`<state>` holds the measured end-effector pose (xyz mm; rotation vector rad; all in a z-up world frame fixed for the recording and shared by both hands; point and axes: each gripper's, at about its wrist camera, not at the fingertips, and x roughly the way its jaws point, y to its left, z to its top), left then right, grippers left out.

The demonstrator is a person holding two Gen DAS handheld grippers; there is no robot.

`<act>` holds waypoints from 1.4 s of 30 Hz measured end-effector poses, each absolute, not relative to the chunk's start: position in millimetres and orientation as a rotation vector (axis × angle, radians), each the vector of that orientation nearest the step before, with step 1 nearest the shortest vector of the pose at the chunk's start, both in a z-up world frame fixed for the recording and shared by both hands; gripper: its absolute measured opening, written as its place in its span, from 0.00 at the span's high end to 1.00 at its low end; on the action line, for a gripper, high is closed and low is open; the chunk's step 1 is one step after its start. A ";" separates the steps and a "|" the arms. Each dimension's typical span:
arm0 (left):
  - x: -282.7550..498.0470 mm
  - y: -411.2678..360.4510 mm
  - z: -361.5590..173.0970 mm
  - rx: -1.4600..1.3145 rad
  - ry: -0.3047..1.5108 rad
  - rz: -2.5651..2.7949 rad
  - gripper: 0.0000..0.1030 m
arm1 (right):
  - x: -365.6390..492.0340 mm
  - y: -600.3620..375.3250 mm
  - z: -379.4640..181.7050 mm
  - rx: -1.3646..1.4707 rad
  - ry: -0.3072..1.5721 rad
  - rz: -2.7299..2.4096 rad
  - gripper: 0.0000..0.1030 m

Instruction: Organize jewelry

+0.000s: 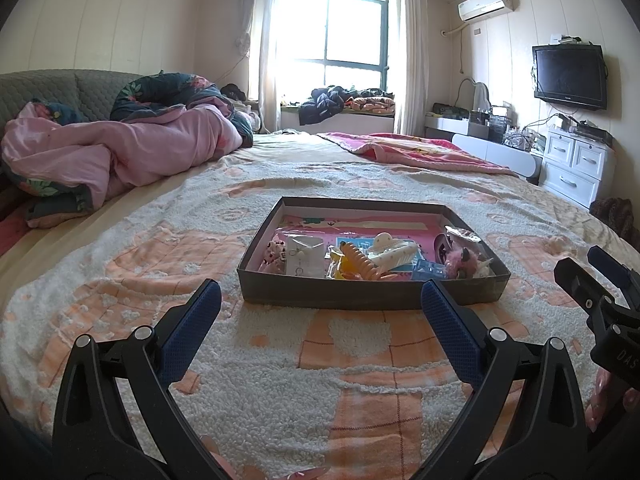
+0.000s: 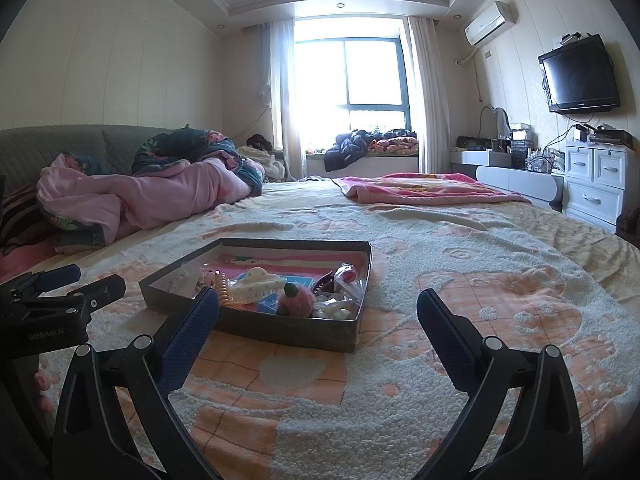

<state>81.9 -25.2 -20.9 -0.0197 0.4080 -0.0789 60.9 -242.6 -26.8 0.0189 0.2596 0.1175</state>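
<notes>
Your left tool [image 1: 320, 304] and right tool [image 2: 318, 312] both hang spread and empty above the bed [image 1: 280, 380], so from the tray [image 1: 372, 296] just ahead lift single pieces left to right, card packet [image 1: 305, 258], orange clip [image 1: 360, 266], white claw clip [image 1: 390, 254], pink pompom [image 1: 460, 262], whose small neighbours blur together unreadably.

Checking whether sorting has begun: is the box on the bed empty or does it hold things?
Holds things. The shallow box contains hair claws, one white, a coiled orange piece and a pink fluffy piece.
</notes>
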 end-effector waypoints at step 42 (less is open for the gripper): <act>145.3 44.7 -21.5 -0.174 0.634 0.101 0.11 | 121.5 -303.5 -17.6 0.072 0.425 -0.116 0.06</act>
